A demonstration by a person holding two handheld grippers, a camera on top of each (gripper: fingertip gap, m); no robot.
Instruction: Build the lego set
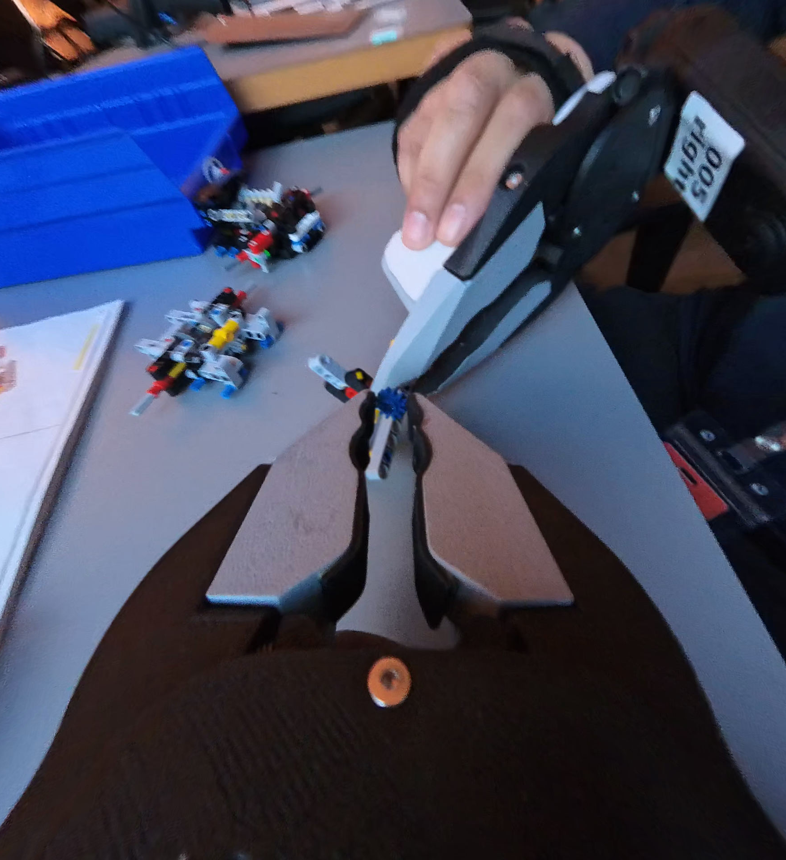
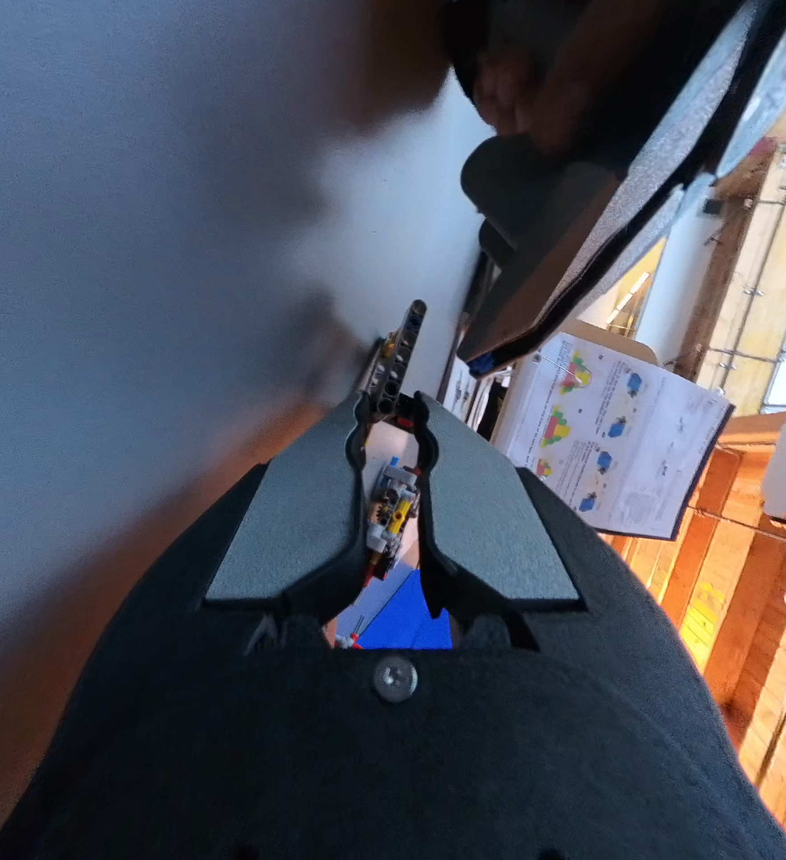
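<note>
My left gripper (image 1: 389,406) is shut on a small blue gear (image 1: 388,401), pinched at the fingertips above the grey table (image 1: 545,442). It also shows in the right wrist view (image 2: 489,360), with the blue gear (image 2: 480,365) at its tip. My right gripper (image 2: 391,408) is shut on a small assembly of grey and black holed beams (image 2: 396,363) with red and yellow pins. In the left wrist view the right gripper (image 1: 384,387), held by a hand (image 1: 465,153), meets the left fingertips. One grey beam (image 1: 382,446) shows in the gap between the left fingers; another part (image 1: 342,379) sticks out leftward.
Blue bins (image 1: 79,163) stand at the back left. Two clusters of built bricks (image 1: 265,223) (image 1: 205,344) lie on the table. An instruction booklet (image 1: 23,419) lies at the left. The table edge (image 1: 614,372) runs close on the right. A printed sheet (image 2: 614,442) stands behind. Less than 4 cm separates the two grippers' tips.
</note>
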